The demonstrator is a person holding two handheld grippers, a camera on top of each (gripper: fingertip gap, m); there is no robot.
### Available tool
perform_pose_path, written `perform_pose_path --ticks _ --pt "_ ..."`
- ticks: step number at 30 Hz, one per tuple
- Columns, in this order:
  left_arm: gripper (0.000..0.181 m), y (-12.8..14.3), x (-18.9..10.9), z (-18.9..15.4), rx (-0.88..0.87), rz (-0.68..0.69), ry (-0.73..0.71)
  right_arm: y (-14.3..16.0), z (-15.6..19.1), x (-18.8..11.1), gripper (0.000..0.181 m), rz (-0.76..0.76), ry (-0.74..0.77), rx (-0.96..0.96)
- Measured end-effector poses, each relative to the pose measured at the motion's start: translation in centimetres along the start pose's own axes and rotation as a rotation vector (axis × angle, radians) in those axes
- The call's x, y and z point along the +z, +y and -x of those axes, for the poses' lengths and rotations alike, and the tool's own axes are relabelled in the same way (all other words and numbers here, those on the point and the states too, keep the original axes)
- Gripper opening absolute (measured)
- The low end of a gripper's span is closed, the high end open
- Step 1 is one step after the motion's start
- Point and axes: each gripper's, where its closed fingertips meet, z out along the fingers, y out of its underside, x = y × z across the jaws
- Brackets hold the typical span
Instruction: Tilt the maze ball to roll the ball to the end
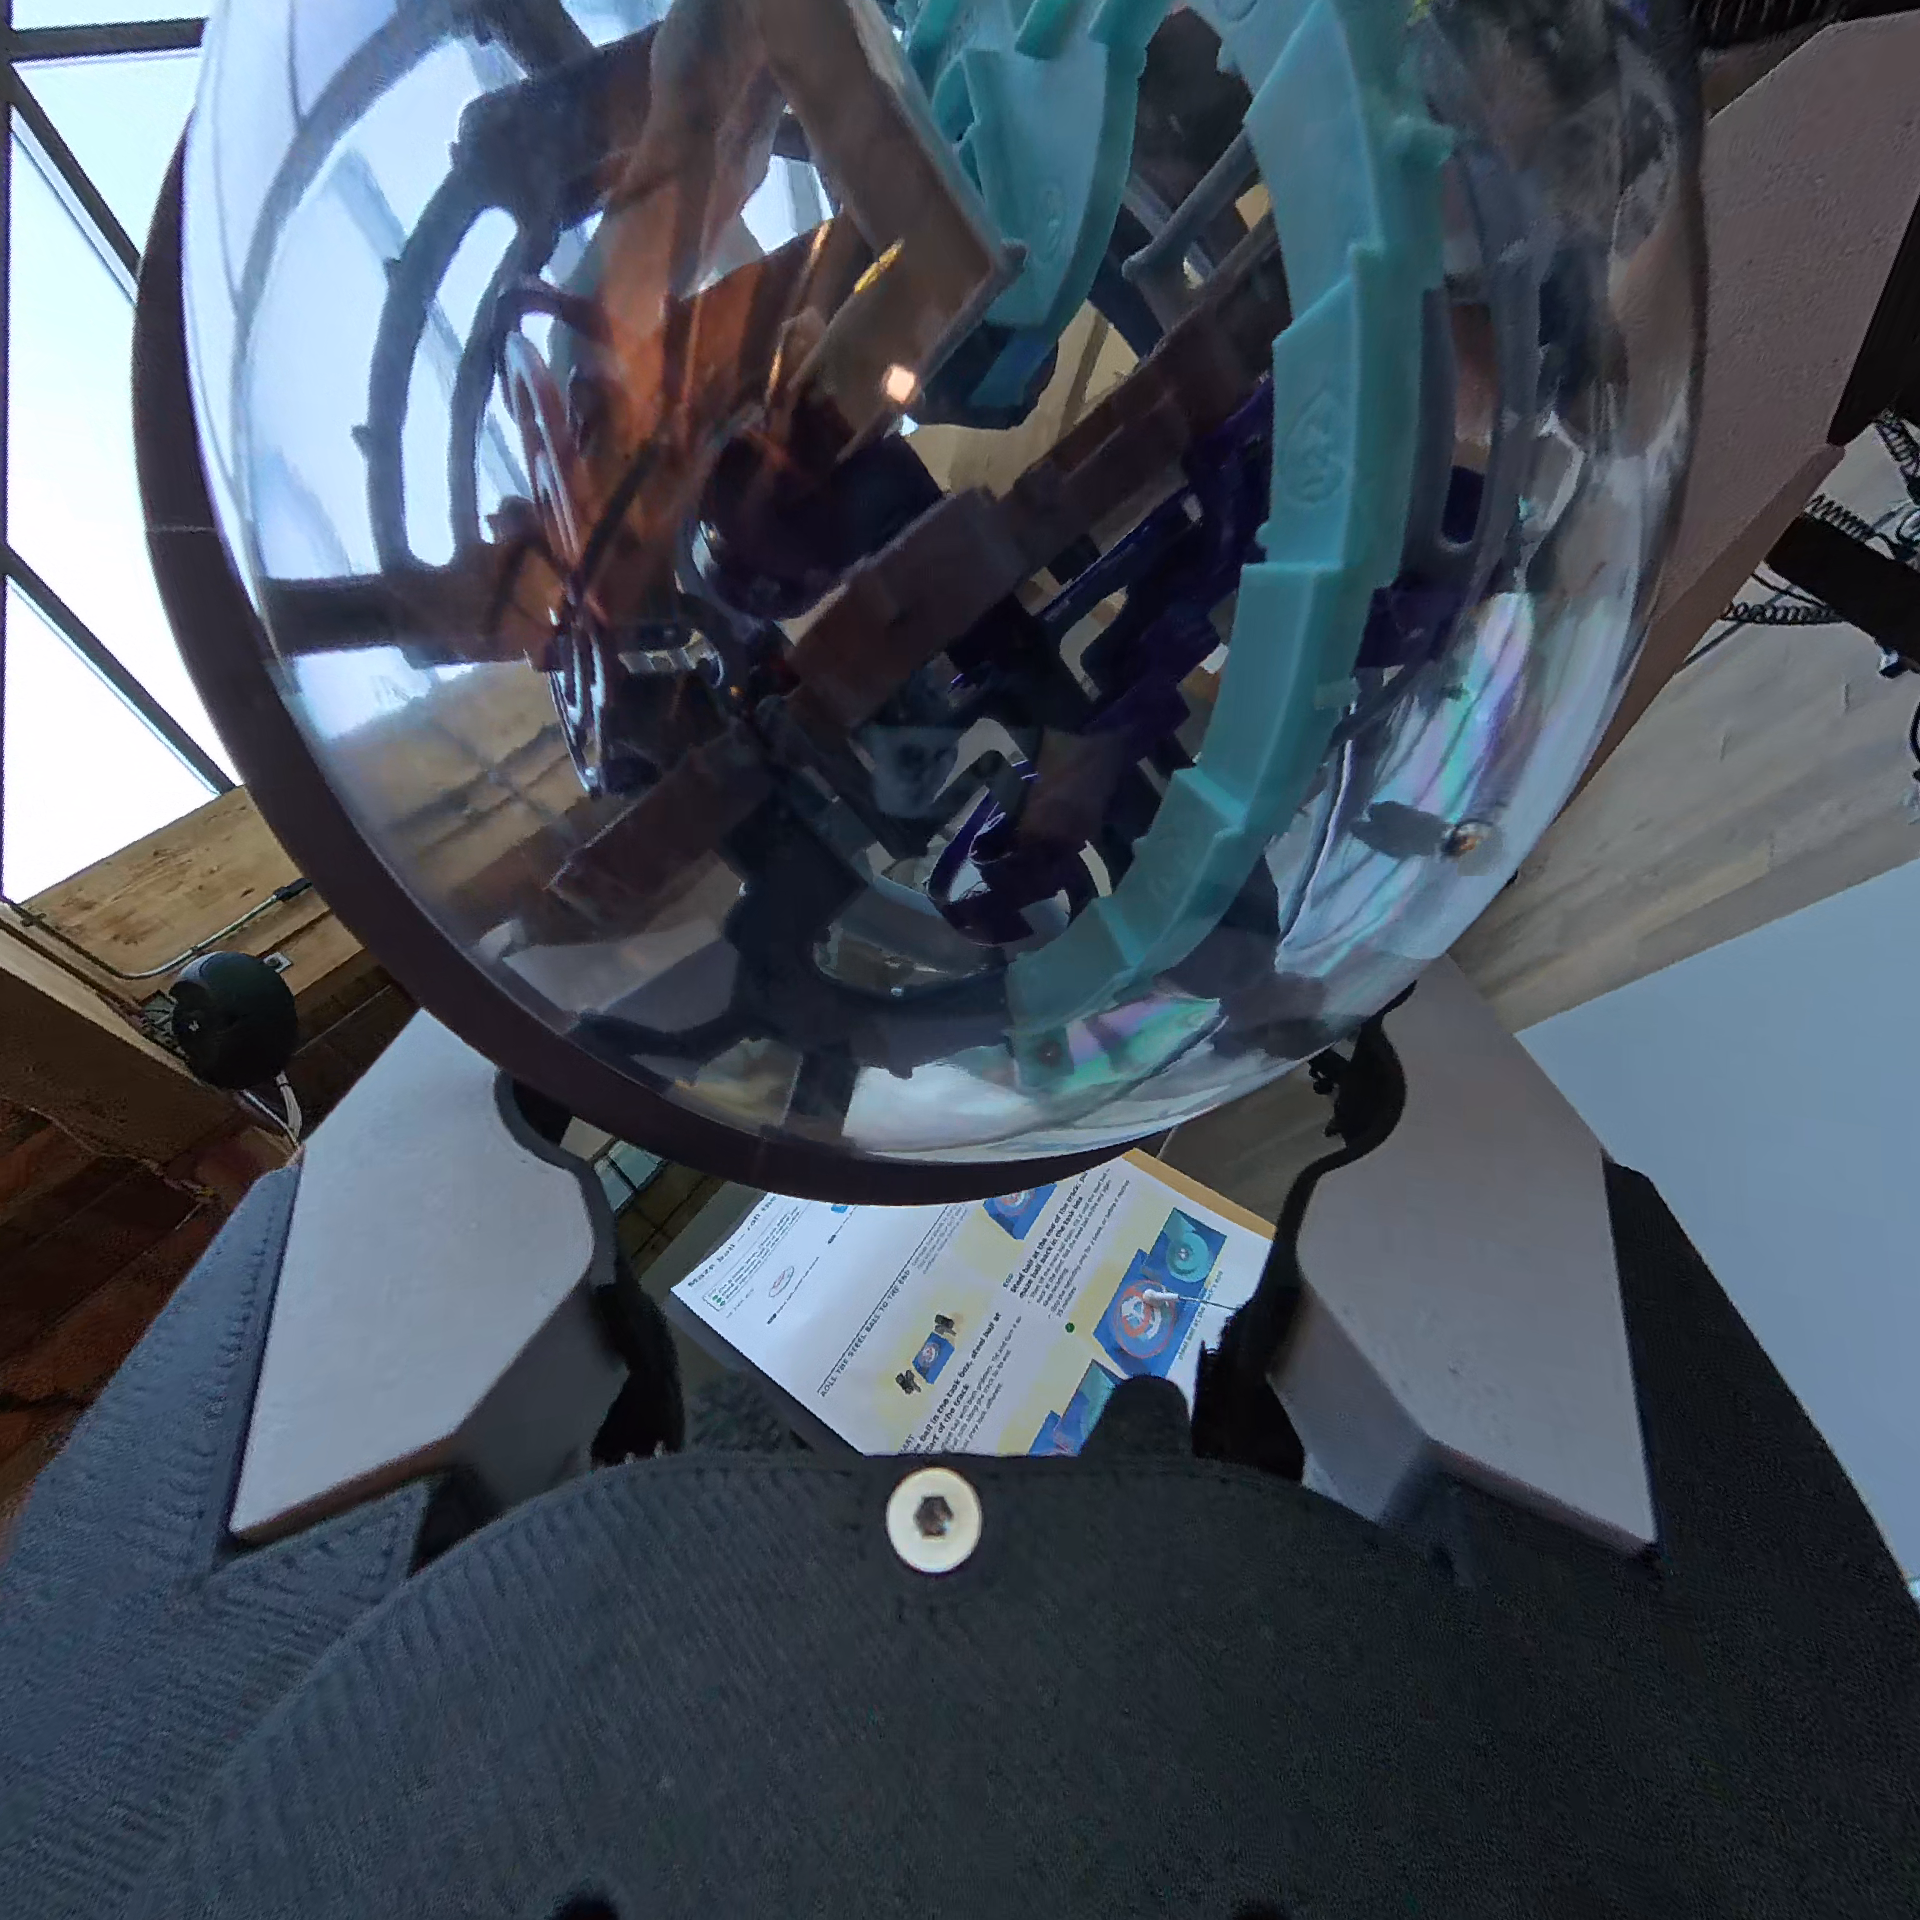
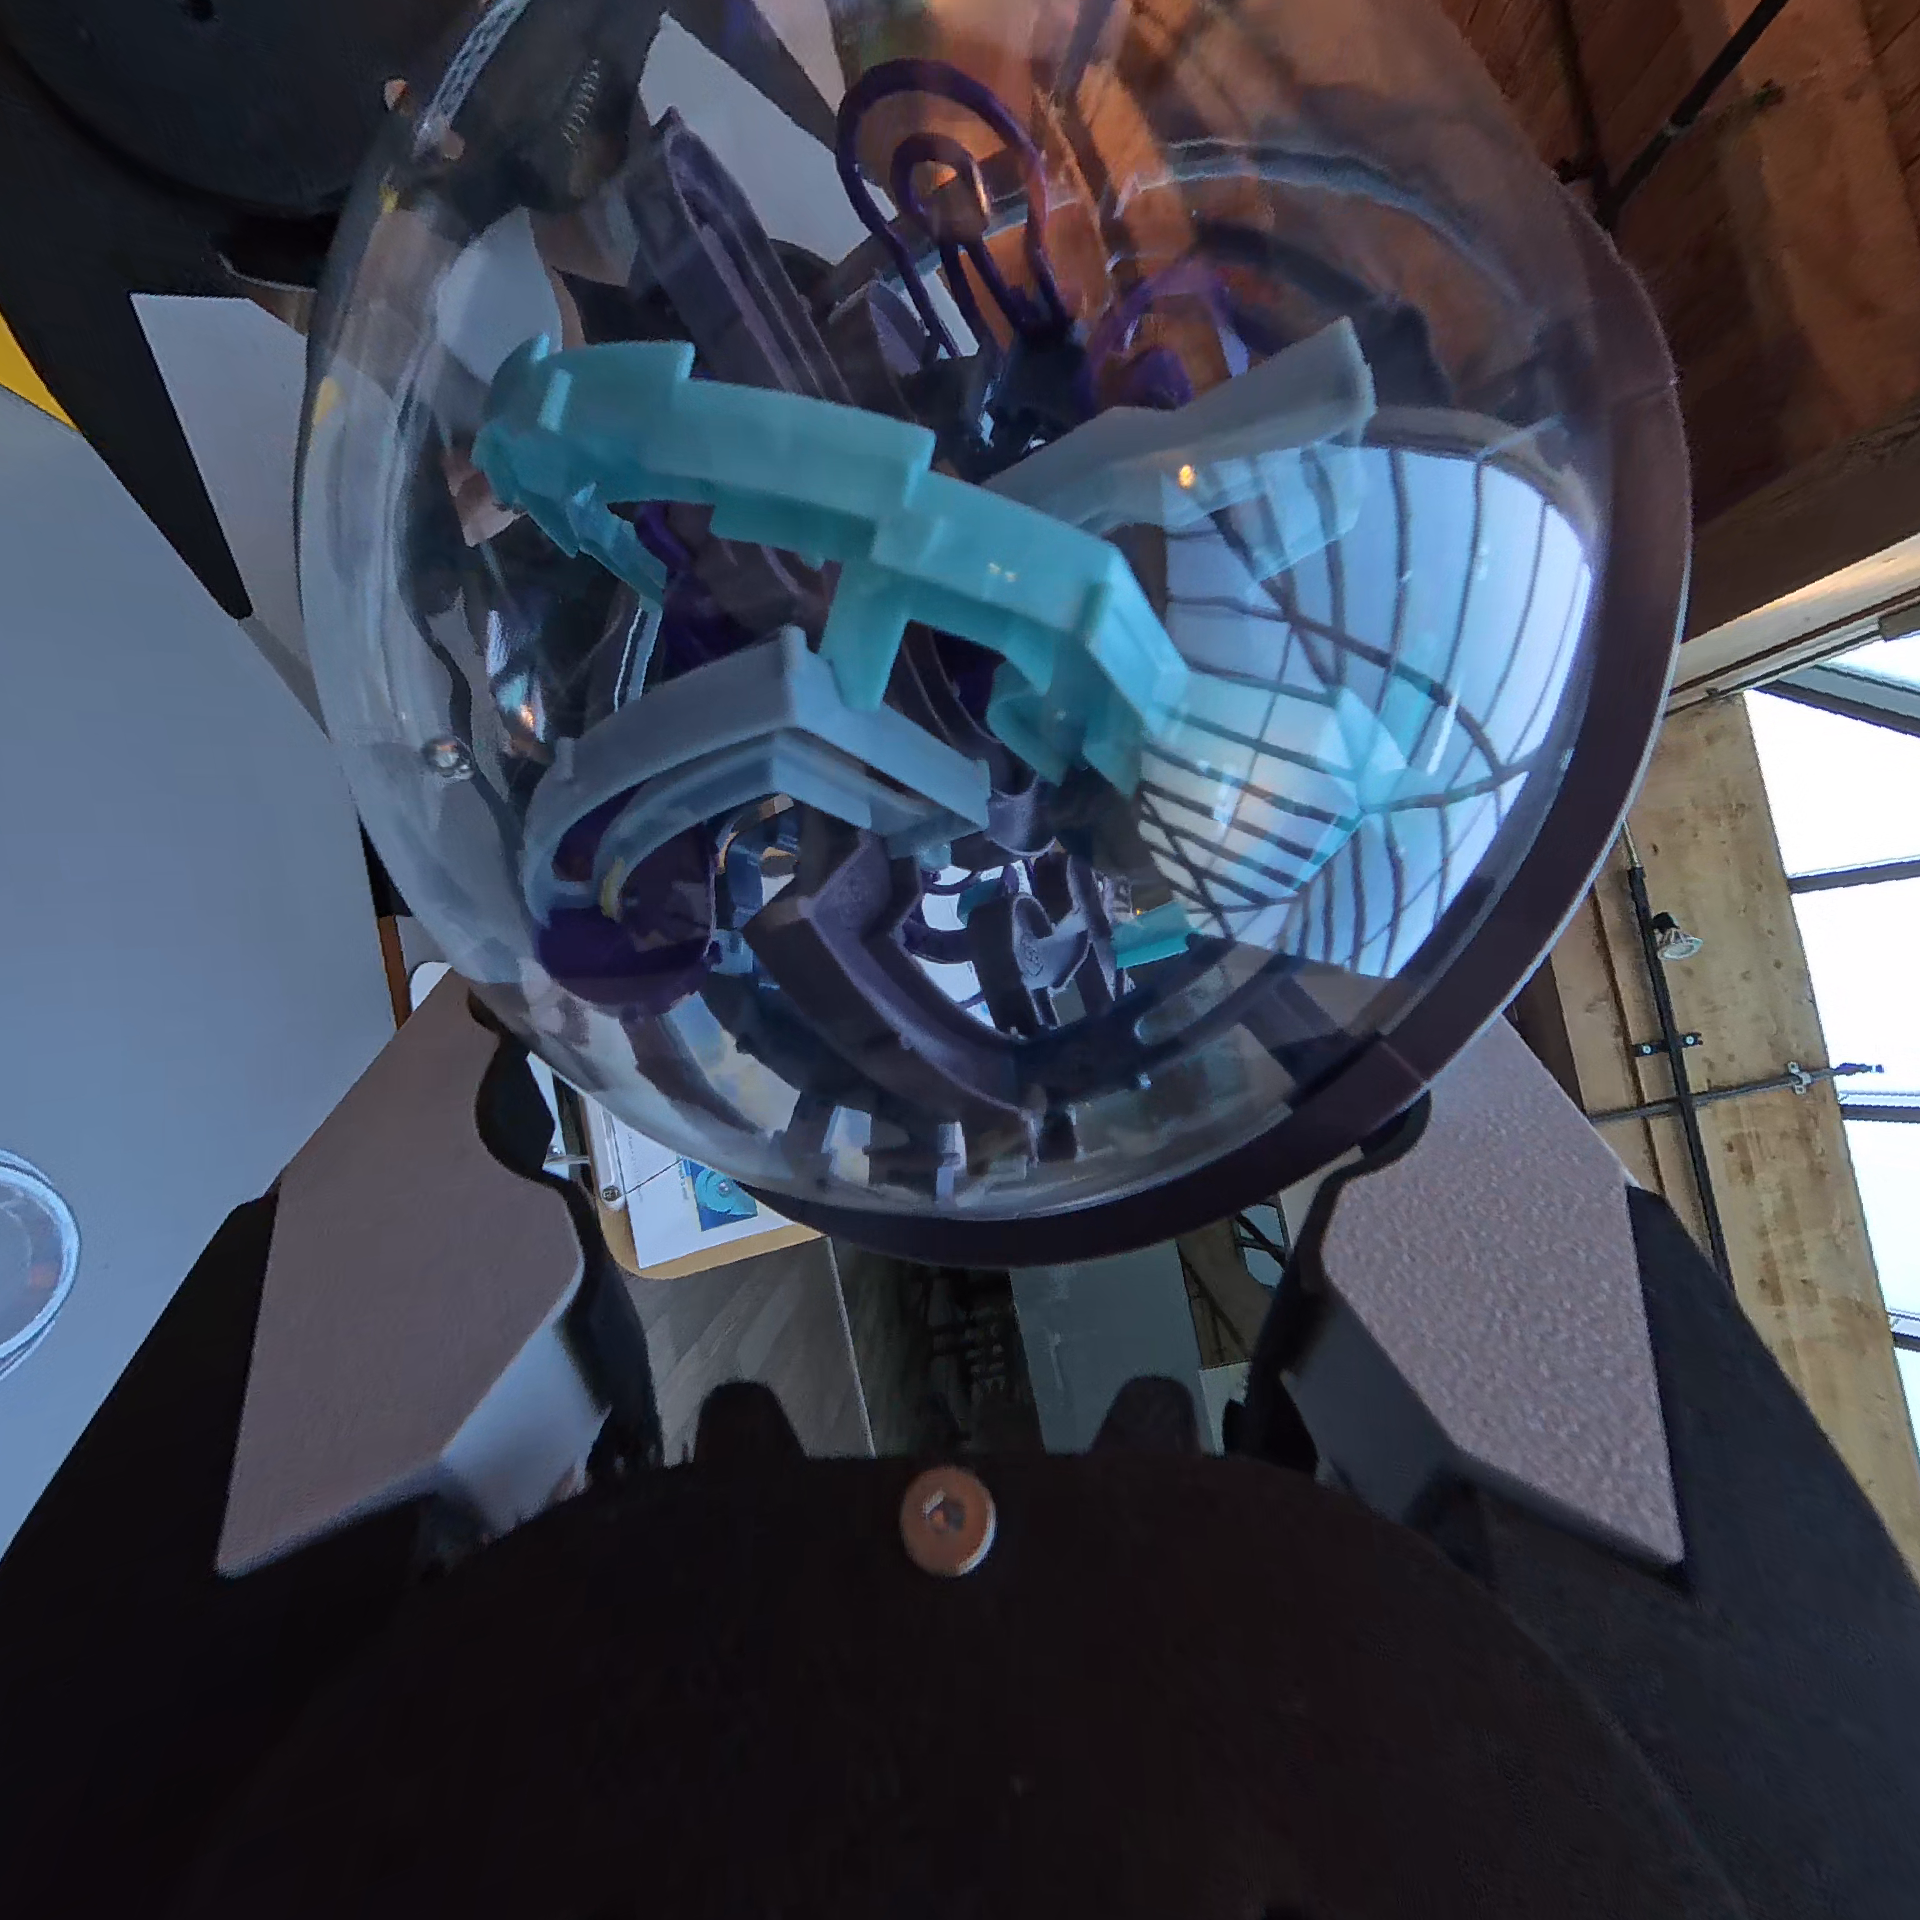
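Observation:
The maze ball (image 1: 831, 582) is a clear sphere with a dark equator rim and teal, grey, brown and purple tracks inside. It fills both views and is held up in the air. My left gripper (image 1: 935, 1143) is shut on its lower side, with the rim between the fingers (image 1: 436, 1247). My right gripper (image 2: 945, 1184) is shut on the maze ball (image 2: 935, 644) from the other side. A small steel ball (image 1: 1470, 836) lies against the clear shell just outside the teal ring. In the right wrist view the steel ball (image 2: 449, 755) sits by the end of a grey track.
A printed instruction sheet on a board (image 1: 987, 1320) lies below; it also shows in the right wrist view (image 2: 675, 1205). There is a white tabletop (image 2: 156, 831) with a clear dome (image 2: 26, 1257) at its edge. Windows, wooden beams and a black round camera (image 1: 234, 1018) stand behind.

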Motion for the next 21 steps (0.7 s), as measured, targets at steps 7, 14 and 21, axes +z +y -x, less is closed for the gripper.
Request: perform_pose_path --ticks 7,14,21 --pt "0.15 1.0 -0.3 -0.7 -0.042 0.014 0.013 0.5 1.0 0.6 0.158 0.012 -0.047 0.029" --pt "0.149 1.8 -0.4 -1.2 -0.072 0.031 0.028 1.0 1.8 1.0 0.158 0.019 -0.075 0.053" --pt "0.15 2.5 -0.5 -2.0 -0.099 0.043 0.04 1.6 2.7 1.3 0.158 0.027 -0.107 0.08"
